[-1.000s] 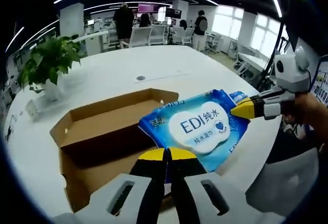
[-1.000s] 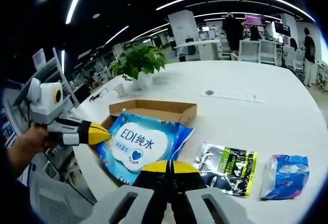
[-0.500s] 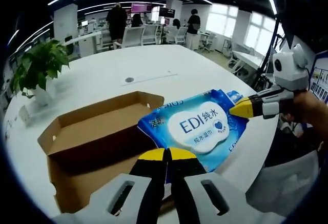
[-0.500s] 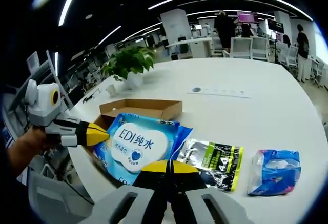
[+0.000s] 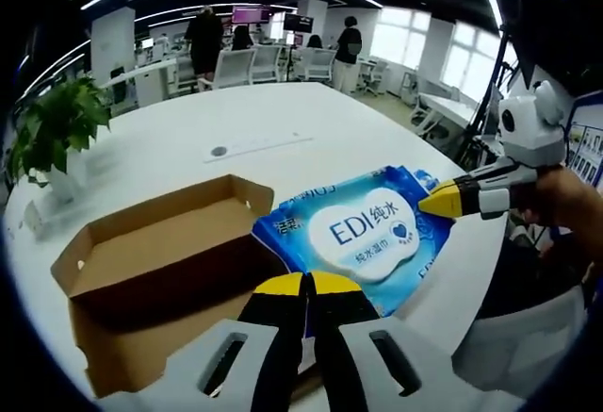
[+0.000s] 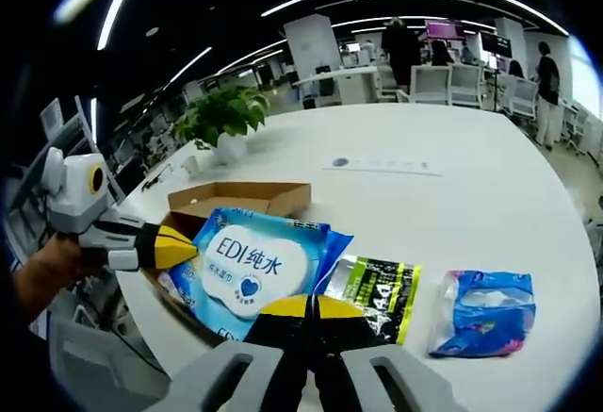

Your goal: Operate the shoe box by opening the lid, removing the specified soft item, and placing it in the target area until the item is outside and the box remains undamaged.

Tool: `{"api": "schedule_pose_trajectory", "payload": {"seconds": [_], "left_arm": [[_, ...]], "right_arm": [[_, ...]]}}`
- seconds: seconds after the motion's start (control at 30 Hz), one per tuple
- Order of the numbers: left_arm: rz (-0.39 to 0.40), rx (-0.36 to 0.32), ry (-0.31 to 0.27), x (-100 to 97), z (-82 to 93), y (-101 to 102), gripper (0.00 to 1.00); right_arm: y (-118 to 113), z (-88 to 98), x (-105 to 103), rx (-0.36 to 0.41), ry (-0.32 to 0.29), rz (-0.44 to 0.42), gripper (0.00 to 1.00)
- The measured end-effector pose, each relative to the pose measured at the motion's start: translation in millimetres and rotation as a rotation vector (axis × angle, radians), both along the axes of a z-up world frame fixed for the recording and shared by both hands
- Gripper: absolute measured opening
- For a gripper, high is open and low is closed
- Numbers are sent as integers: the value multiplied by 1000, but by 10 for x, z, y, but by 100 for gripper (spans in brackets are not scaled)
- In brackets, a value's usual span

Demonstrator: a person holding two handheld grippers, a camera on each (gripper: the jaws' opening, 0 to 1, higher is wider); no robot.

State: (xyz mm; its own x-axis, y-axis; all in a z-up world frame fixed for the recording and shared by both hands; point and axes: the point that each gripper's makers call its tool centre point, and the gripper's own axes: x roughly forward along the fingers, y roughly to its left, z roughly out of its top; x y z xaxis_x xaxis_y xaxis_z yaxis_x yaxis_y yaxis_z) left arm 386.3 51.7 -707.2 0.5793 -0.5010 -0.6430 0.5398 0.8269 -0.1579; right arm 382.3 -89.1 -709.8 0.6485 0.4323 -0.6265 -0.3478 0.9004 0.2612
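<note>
A blue wet-wipes pack [image 5: 363,231] with a white label hangs level between both grippers, over the right end of the open brown shoe box [image 5: 151,252]. My left gripper [image 5: 307,282] is shut on the pack's near edge. From the right, the right gripper [image 5: 438,202] pinches the pack's opposite edge with its yellow tips. In the right gripper view the same pack [image 6: 247,259] lies ahead of my right gripper [image 6: 312,301], which is shut on it. There the left gripper [image 6: 179,245] holds its left edge, and the box [image 6: 236,195] sits just behind it.
A silver and green packet [image 6: 372,289] and a blue crinkled packet [image 6: 482,299] lie on the white table [image 6: 452,195] to the right of the pack. A potted plant [image 6: 219,115] stands at the table's far left. Chairs and people are far behind.
Both grippers have carried the pack sideways off the box toward the two packets. The box now lies further left in the left gripper view, and the packets sit closer in the right gripper view.
</note>
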Motion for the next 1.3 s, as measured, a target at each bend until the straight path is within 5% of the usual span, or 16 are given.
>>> {"api": "schedule_pose_trajectory", "payload": {"seconds": [0.53,1.3], "left_arm": [[-31,1,9,156,-152,-280,0],[-209,187,37,334,-590,-592,0]], "right_arm": [[-243,-149,84,-9,16,-43,0],[-575,-534,265,-85,52,-96,0]]}}
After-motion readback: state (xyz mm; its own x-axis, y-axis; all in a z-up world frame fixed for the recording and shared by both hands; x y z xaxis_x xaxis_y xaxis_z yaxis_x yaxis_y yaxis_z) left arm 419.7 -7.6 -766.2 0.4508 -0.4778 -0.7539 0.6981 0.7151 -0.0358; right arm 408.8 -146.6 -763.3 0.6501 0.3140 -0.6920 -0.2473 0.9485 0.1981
